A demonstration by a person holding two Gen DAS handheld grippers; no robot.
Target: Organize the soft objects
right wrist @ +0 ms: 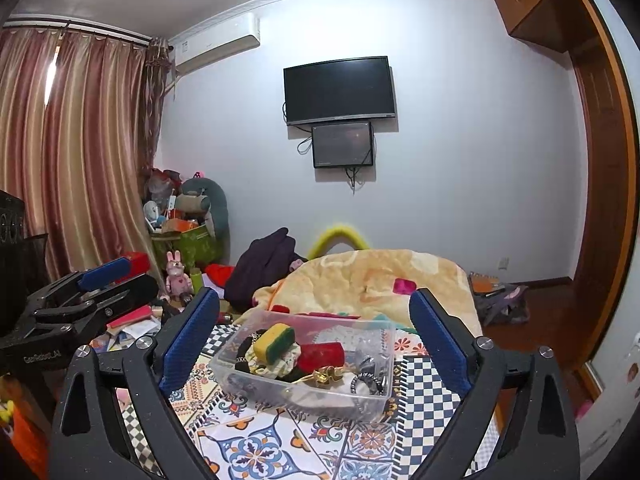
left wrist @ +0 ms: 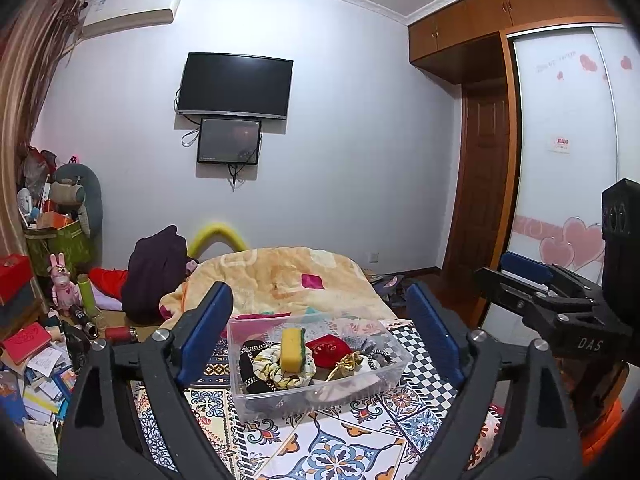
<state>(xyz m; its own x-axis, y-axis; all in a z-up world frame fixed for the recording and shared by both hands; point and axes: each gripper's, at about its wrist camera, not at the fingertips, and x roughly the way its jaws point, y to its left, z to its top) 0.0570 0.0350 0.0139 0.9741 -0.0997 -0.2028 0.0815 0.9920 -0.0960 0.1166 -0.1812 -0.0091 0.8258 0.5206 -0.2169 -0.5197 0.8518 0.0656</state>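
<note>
The bin (left wrist: 320, 376) of soft things sits between and ahead of both grippers' wide, empty fingers (left wrist: 204, 332), on the patterned surface (left wrist: 340, 448). The sponge (left wrist: 293, 349) stands on edge atop the pile; a careless reach by the left gripper (left wrist: 320, 340) or right gripper (right wrist: 316, 344) could tip it out or shove the light bin.

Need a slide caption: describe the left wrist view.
Open left gripper faces a clear bin holding a sponge and soft items.
</note>
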